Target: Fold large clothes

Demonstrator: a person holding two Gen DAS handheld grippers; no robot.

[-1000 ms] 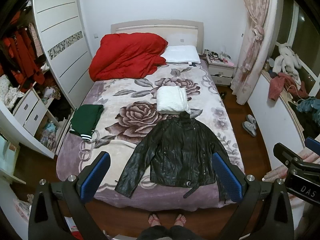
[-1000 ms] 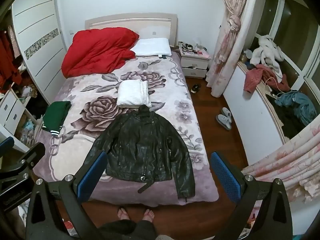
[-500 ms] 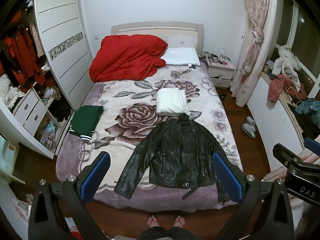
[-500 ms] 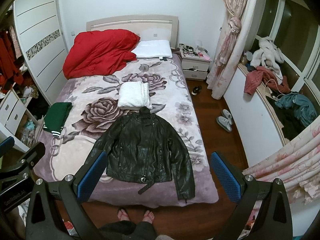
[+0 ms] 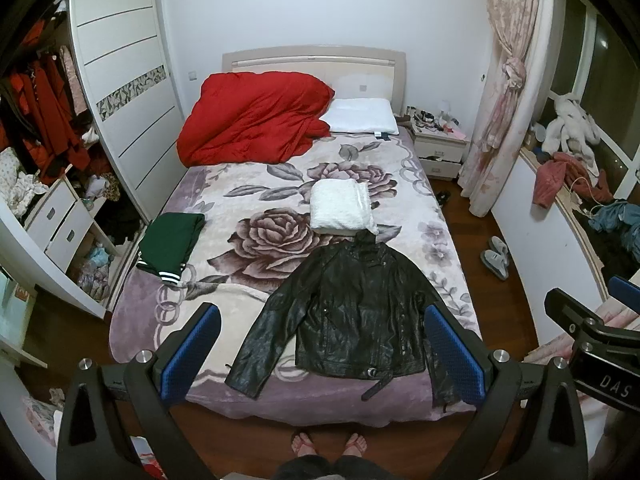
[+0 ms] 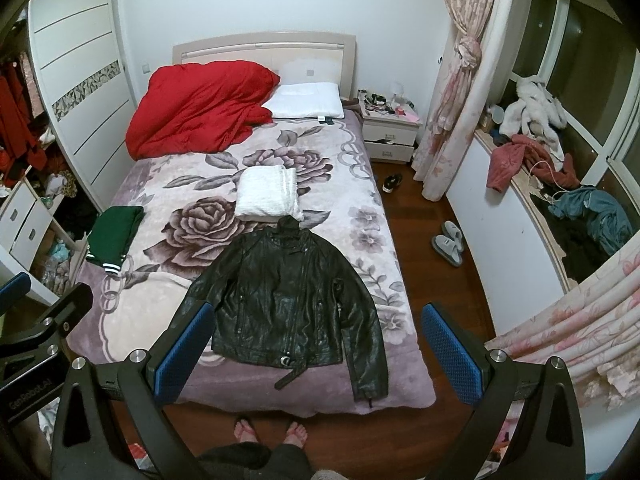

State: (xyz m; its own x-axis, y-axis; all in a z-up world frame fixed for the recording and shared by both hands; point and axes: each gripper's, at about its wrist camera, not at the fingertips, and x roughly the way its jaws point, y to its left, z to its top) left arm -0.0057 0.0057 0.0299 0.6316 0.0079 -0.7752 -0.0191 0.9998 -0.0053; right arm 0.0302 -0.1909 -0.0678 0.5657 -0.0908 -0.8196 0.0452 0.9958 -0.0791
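Observation:
A black leather jacket point(image 5: 352, 312) lies flat, front up, sleeves spread, at the foot of the floral bed point(image 5: 248, 200); it also shows in the right wrist view point(image 6: 288, 304). My left gripper point(image 5: 320, 356) is open and empty, held high above the bed's foot. My right gripper point(image 6: 316, 354) is open and empty at the same height. Neither touches the jacket. The right gripper's body shows at the right edge of the left wrist view point(image 5: 592, 352).
A folded white garment point(image 5: 340, 206) lies above the jacket's collar. A folded green garment point(image 5: 172, 240) lies at the bed's left edge. A red duvet point(image 5: 256, 116) and pillow point(image 5: 362, 116) sit at the headboard. Wardrobe left, windowsill with clothes point(image 6: 540, 160) right, slippers point(image 6: 448, 242) on the floor.
Both grippers have drifted slightly back and up, so the bed sits a little lower in view. The jacket has not moved.

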